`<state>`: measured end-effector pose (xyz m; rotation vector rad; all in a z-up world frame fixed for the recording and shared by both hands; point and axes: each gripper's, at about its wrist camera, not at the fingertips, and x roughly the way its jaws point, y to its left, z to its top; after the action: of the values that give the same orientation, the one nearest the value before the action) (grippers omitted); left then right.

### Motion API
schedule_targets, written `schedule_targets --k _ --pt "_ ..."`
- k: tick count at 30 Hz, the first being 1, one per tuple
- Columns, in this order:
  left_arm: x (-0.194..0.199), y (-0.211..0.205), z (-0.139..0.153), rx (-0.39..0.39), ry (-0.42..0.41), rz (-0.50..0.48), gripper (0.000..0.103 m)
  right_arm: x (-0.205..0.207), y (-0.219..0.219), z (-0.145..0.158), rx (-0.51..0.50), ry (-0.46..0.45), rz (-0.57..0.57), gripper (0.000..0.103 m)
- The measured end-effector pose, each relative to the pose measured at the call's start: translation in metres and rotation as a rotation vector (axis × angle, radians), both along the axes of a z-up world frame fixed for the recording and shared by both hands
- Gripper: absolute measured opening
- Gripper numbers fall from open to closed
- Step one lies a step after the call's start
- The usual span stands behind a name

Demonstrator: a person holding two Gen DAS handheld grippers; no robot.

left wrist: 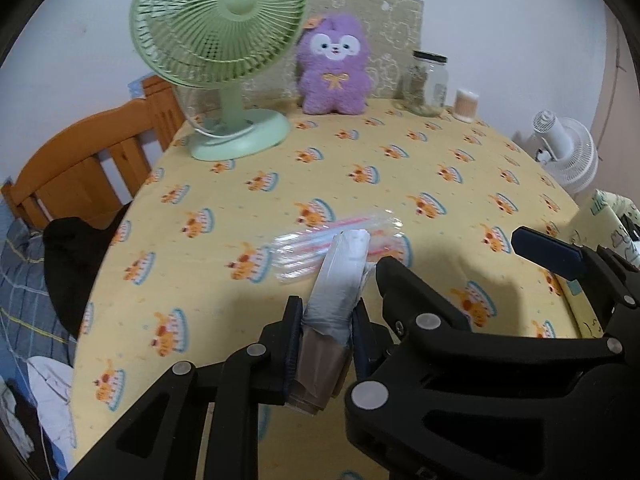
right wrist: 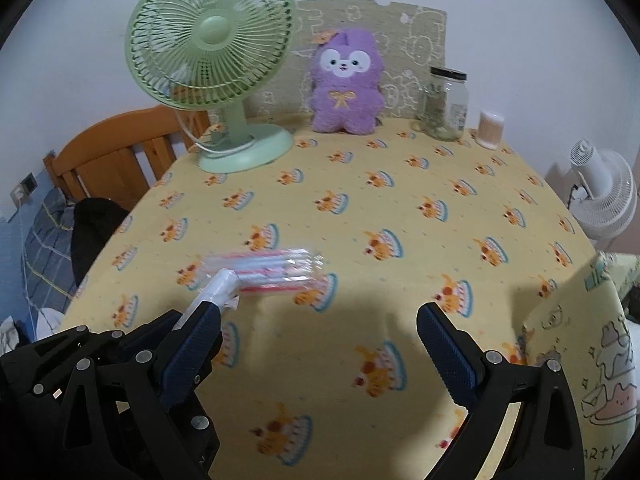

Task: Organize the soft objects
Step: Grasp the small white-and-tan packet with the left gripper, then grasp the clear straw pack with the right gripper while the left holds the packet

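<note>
The left gripper point(left wrist: 326, 316) had its jaws clamped narrow on a rolled white plastic bag point(left wrist: 344, 276), a brown part of the roll showing between the pads. The roll's far end lay over a clear packet of pink and white straws point(left wrist: 340, 244) resting on the bench point(left wrist: 400, 184) toward its near edge. The right gripper point(right wrist: 320, 352) hovered above the near part of the bench with its jaws wide apart, holding nothing; its blue-padded fingers point(right wrist: 448, 352) stood clear of the cloth. At the far edge, a purple plush rabbit point(right wrist: 346, 88) sat upright against a patterned board point(right wrist: 416, 40). A green desk fan point(right wrist: 212, 52) stood at the far left corner, a glass jar point(right wrist: 446, 104) and a tub of cotton swabs point(right wrist: 490, 128) toward the far right corner. A white fan point(right wrist: 604, 196) stood beyond the right edge.
</note>
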<state>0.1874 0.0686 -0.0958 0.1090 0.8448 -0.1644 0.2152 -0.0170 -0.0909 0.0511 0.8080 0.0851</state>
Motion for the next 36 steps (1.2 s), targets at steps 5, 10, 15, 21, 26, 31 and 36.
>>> schedule_targets --k 5,10,15,21,26,31,36 --pt "0.012 0.011 -0.002 0.014 0.015 0.030 0.022 0.013 0.013 0.002 -0.012 -0.003 0.023 0.100" --pt "0.030 0.020 -0.007 0.002 0.057 0.053 0.022 0.031 0.018 -0.004 0.008 0.017 0.031 0.100" --pt "0.042 0.029 -0.012 0.024 0.066 0.091 0.022 0.047 0.026 -0.009 0.004 0.032 0.048 0.100" --pt "0.053 0.048 -0.022 0.039 0.085 0.158 0.022 0.060 0.041 -0.016 -0.002 0.049 0.086 0.100" --pt "0.058 0.050 -0.030 0.037 0.096 0.158 0.022 0.071 0.047 -0.030 0.010 0.097 0.096 0.100" --pt "0.059 0.051 -0.030 0.020 0.093 0.149 0.022 0.076 0.050 -0.036 0.048 0.118 0.097 0.100" --pt "0.058 0.049 -0.030 0.030 0.086 0.142 0.022 0.082 0.056 -0.041 0.028 0.134 0.093 0.099"
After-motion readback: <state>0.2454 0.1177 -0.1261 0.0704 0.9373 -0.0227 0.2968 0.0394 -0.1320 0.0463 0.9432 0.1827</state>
